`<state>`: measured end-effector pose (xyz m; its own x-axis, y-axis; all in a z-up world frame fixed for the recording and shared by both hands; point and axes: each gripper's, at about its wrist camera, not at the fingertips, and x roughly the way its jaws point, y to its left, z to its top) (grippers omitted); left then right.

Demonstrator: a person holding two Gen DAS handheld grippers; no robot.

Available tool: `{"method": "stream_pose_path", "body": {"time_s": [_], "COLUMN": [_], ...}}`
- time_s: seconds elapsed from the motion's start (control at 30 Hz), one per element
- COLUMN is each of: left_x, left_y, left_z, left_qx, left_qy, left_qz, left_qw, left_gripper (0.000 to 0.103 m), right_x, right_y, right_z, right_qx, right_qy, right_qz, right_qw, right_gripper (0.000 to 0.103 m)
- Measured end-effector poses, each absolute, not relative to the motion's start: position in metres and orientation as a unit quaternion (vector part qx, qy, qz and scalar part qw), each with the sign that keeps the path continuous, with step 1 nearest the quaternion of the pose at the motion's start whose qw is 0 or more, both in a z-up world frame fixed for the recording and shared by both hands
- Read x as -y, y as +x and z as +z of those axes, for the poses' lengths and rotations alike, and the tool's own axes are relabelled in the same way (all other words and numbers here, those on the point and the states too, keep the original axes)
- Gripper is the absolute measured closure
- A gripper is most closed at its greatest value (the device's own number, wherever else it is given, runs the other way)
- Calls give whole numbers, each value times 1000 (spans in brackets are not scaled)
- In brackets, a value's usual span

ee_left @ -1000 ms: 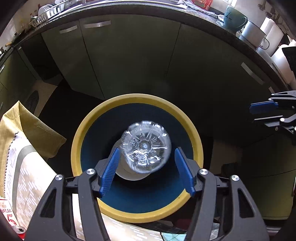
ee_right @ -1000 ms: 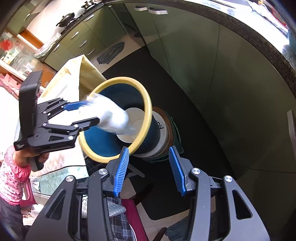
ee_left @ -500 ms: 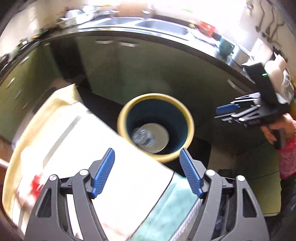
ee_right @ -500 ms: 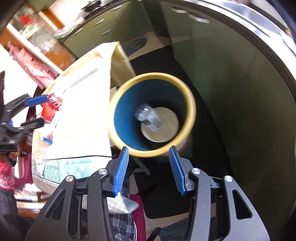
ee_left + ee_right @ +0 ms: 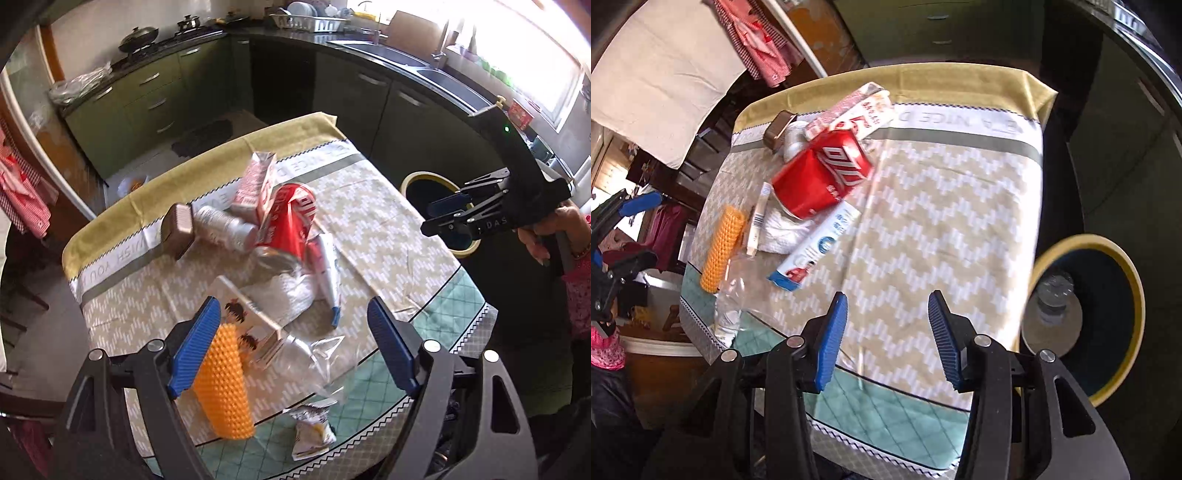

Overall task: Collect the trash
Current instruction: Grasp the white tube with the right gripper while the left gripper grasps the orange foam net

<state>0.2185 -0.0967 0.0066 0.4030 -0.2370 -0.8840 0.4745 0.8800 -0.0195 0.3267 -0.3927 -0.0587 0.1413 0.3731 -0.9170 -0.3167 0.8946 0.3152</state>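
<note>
I see a bench (image 5: 369, 206) with a zigzag cloth in a green kitchen. Trash (image 5: 284, 221) lies near its far edge. The bin (image 5: 1108, 280) beside the bench holds a plastic bottle (image 5: 1052, 295). My left claw (image 5: 291, 347) has just been opening, wide and empty; my right claw (image 5: 886, 332) is half-open, empty.

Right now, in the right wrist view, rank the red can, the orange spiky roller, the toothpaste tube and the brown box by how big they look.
1. red can
2. toothpaste tube and orange spiky roller: look alike in length, so no ranking between them
3. brown box, though it lies farthest from the camera
</note>
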Motion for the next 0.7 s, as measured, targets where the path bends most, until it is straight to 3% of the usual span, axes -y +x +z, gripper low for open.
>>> {"method": "stream_pose_path", "body": {"time_s": [0.2,0.4,0.7], "left_x": [55,35,10], "left_y": [215,215,218], "left_z": [-19,-52,-85], "left_qx": [-530,-563,-599], "left_qy": [98,98,85], "left_qz": [-191,-179,-149], "left_qw": [820,801,782], "left_gripper": [26,26,26], "right_x": [321,303,269], "right_y": [342,351,354], "right_z": [-75,-114,-142], "right_qx": [-643,-701,-718], "right_qy": [8,26,58], "right_qz": [233,196,184], "right_qw": [730,685,668], "right_gripper": [57,57,61]}}
